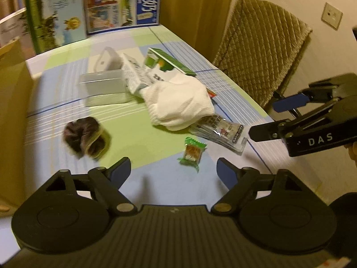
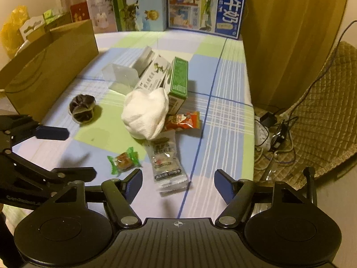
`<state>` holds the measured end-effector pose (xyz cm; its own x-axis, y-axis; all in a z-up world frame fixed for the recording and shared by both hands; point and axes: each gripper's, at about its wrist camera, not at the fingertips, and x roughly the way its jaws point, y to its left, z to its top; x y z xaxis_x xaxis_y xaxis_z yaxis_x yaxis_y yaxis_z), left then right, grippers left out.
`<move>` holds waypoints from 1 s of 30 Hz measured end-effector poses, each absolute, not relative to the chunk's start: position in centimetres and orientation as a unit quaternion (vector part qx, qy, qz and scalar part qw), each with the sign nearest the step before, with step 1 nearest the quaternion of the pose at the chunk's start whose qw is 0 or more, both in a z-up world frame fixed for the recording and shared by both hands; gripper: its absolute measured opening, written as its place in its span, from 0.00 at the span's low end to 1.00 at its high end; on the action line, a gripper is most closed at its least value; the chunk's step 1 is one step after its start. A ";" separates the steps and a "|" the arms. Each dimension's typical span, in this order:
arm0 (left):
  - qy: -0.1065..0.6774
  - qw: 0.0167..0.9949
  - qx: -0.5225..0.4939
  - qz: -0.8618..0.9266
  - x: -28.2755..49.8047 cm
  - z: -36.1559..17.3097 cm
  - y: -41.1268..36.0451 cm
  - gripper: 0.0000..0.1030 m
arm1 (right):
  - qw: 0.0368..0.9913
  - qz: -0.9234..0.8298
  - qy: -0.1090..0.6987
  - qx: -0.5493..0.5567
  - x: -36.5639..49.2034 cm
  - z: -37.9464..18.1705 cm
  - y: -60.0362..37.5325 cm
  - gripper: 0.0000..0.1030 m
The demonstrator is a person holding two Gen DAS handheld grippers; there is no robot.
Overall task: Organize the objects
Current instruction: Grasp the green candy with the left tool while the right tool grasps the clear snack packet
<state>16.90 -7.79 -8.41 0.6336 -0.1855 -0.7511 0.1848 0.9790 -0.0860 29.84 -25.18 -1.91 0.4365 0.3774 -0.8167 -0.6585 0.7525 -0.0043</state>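
We are holding two black grippers over a table (image 2: 225,71) covered in a green, blue and white plaid cloth.

Just ahead of the left gripper (image 1: 174,169), slightly toward its right jaw, a small candy (image 1: 191,154) in a crinkled green wrapper is lying on the cloth. Farther ahead, a soft white knitted glove (image 1: 178,105) is slumping over a long clear snack packet (image 1: 221,131) with printed text. Beyond the glove, a white carton (image 1: 138,73) and a green box (image 1: 171,61) are leaning together beside an open clear plastic container (image 1: 104,84). Off toward the left jaw, a dark rounded bundle (image 1: 83,136) in shiny film is sitting alone, blurred. A brown cardboard box (image 2: 49,67) is standing along the table's far left, and tall printed cartons (image 2: 207,6) are lining the back edge.

Ahead of the right gripper (image 2: 178,183), the snack packet is lying nearly between the jaws, with a red-orange packet (image 2: 185,120) beyond it, partly under the glove. A quilted tan chair (image 2: 323,116) and tangled cables (image 2: 274,134) are sitting beyond the right jaw, off the table.

Both grippers are gaping wide, blue pads apart, holding nothing and touching nothing.
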 end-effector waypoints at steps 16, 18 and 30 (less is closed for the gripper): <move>0.435 0.889 0.027 -0.143 20.7 -11.6 -8.9 0.15 | 0.818 0.324 0.447 -0.160 31.8 -3.4 -24.4 0.67; 0.436 0.889 0.024 -0.138 20.3 -11.5 -8.0 0.15 | 0.814 0.333 0.447 -0.165 31.9 -3.6 -23.8 0.67; 0.442 0.892 -0.002 -0.097 18.8 -11.5 -3.8 0.15 | 0.787 0.337 0.470 -0.213 33.6 -6.7 -20.0 0.45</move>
